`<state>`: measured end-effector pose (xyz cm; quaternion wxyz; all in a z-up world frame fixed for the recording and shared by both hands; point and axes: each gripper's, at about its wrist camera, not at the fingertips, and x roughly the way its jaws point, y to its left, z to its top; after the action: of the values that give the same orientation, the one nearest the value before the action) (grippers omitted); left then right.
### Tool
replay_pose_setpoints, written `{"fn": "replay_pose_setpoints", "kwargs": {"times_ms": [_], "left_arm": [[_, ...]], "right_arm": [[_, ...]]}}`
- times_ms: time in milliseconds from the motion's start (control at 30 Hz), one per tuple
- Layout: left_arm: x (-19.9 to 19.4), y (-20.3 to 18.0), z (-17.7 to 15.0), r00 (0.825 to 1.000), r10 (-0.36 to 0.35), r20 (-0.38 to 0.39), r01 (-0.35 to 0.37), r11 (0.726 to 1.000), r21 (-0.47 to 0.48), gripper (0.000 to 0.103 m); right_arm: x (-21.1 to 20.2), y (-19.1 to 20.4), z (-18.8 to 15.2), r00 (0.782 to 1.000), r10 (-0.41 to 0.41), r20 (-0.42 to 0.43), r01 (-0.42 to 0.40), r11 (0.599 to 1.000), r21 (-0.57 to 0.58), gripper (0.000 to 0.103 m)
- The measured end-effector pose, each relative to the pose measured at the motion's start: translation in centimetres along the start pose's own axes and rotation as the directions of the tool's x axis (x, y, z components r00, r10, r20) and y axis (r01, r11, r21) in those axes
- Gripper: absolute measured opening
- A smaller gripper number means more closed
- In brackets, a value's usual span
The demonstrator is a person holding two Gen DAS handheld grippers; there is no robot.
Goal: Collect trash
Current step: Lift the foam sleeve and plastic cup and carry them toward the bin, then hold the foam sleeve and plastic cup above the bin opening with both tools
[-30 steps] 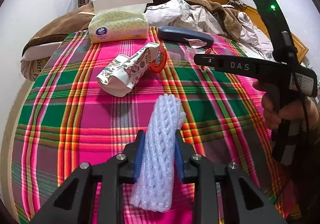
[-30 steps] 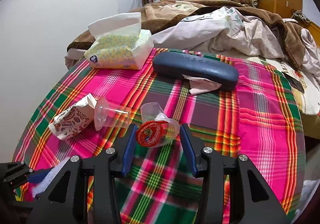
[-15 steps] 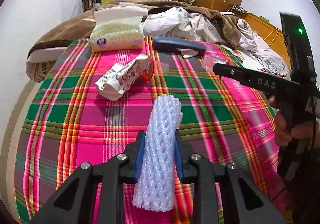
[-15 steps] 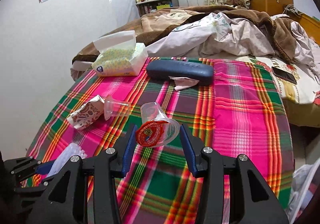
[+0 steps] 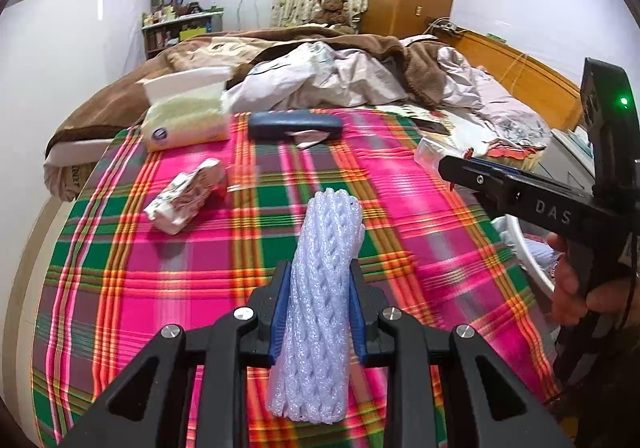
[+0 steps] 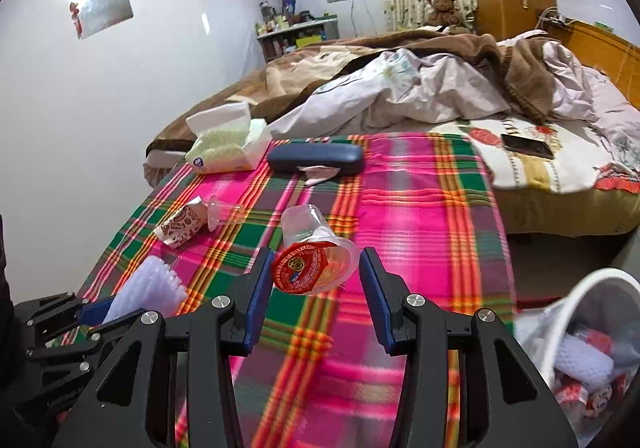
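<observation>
Left gripper [image 5: 318, 312]: we see it clamped tight on a white foam net sleeve [image 5: 320, 308], held off the plaid cloth [image 5: 400, 184].
Right gripper [image 6: 316, 280]: pads half apart, squeezing a clear plastic cup [image 6: 316, 252] w/ red foil lid [image 6: 298, 268], mid-air.
Edges: cloth's right edge runs just beside a white bin [image 6: 600, 312] at lower right, trash already in it.
Open room: we've got bare cloth in the middle; paper cup [image 5: 186, 196] lies left; tissue pack [image 5: 186, 120] and blue case [image 5: 294, 124] sit at the far edge.
Vs 1 s ago: both grippers higher and pulled back w/ their loads; bin now in view.
</observation>
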<state>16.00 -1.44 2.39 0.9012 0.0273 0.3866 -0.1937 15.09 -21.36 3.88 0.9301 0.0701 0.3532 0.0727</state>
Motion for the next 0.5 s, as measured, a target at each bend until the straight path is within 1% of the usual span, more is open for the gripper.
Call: {"fn": "replay_pose_setpoints", "kwargs": {"times_ms": [267,500], "left_arm": [[-0.4,-4.6,0.5,0.999,-0.045,0.021,0.044,0.998,0.051,0.028],[-0.2,-9.5,1.0,0.995,-0.098,0.027,0.095,0.99,0.1,0.028]], "right_arm": [[-3.5,-3.6,-0.9,0.997,-0.058,0.046,0.056,0.998,0.039,0.045],[-6.7,-7.3,-1.9,0.989,-0.126,0.083,0.118,0.989,0.094,0.045]]}}
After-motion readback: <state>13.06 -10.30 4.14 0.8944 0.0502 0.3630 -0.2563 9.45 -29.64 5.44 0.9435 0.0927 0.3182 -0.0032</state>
